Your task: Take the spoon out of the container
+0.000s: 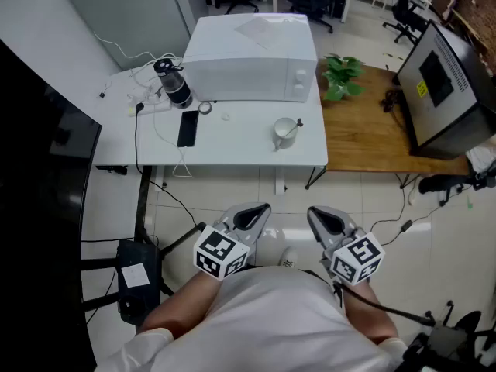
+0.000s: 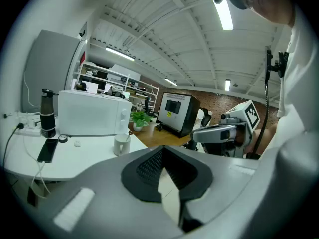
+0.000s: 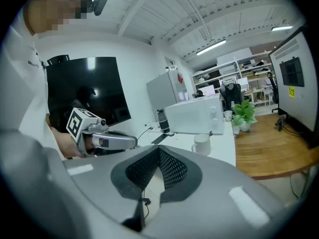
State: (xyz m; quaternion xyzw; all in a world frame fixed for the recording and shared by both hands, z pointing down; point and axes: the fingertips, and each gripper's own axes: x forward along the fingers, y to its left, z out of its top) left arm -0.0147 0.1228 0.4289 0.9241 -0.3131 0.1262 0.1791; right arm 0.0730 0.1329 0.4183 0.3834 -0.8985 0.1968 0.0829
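Observation:
A white mug point(image 1: 284, 132) stands near the front right of the white table point(image 1: 232, 149), with a spoon point(image 1: 294, 127) leaning in it, handle up to the right. The mug also shows small in the left gripper view point(image 2: 121, 144) and the right gripper view point(image 3: 202, 144). Both grippers are held low, close to the person's body, well short of the table. My left gripper point(image 1: 256, 211) has its jaws together with nothing between them, and my right gripper point(image 1: 319, 216) is the same.
A white microwave point(image 1: 252, 56) fills the back of the table. A dark bottle point(image 1: 174, 84), a black phone point(image 1: 187, 128) and cables lie at its left. A potted plant point(image 1: 341, 74) sits on the wooden table point(image 1: 372, 138) to the right, beside a black cabinet point(image 1: 446, 84).

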